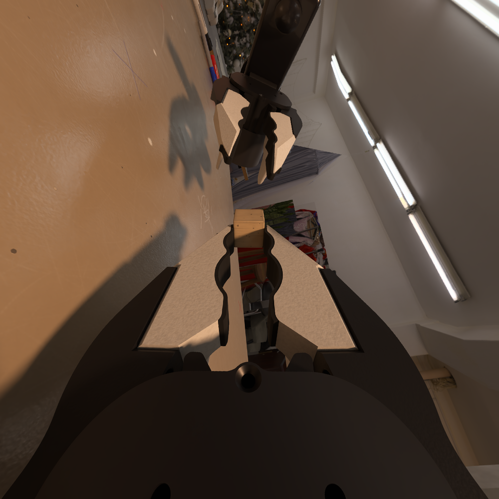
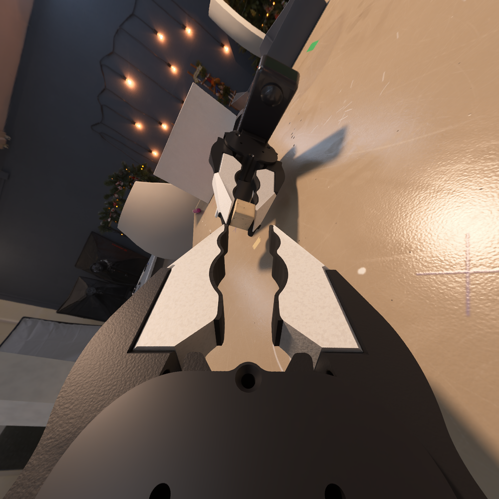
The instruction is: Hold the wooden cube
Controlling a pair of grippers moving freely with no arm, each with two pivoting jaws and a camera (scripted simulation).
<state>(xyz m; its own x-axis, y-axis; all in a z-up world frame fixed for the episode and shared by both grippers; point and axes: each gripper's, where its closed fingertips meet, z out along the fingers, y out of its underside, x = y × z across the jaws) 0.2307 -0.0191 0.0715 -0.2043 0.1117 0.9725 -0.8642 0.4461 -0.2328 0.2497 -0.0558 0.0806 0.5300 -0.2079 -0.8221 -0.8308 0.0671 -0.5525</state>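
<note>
A small light wooden cube (image 1: pixel 248 224) sits between the fingertips of my left gripper (image 1: pixel 248 231), which is shut on it. The cube is held off the tan table (image 1: pixel 94 162). In the right wrist view the left gripper (image 2: pixel 240 224) faces me with the cube (image 2: pixel 243 214) in its tips, just beyond my right gripper (image 2: pixel 248 229). The right gripper is open and empty, with only the table (image 2: pixel 378 189) between its fingers. In the left wrist view the right gripper (image 1: pixel 243 167) hangs above and beyond the cube, apart from it.
Markers (image 1: pixel 213 67) lie along the table's far edge. White panels (image 2: pixel 194 140) stand past the table's edge, before a dark wall with string lights (image 2: pixel 129 81). A small green mark (image 2: pixel 313 46) and a pale scrap (image 2: pixel 256 243) lie on the table.
</note>
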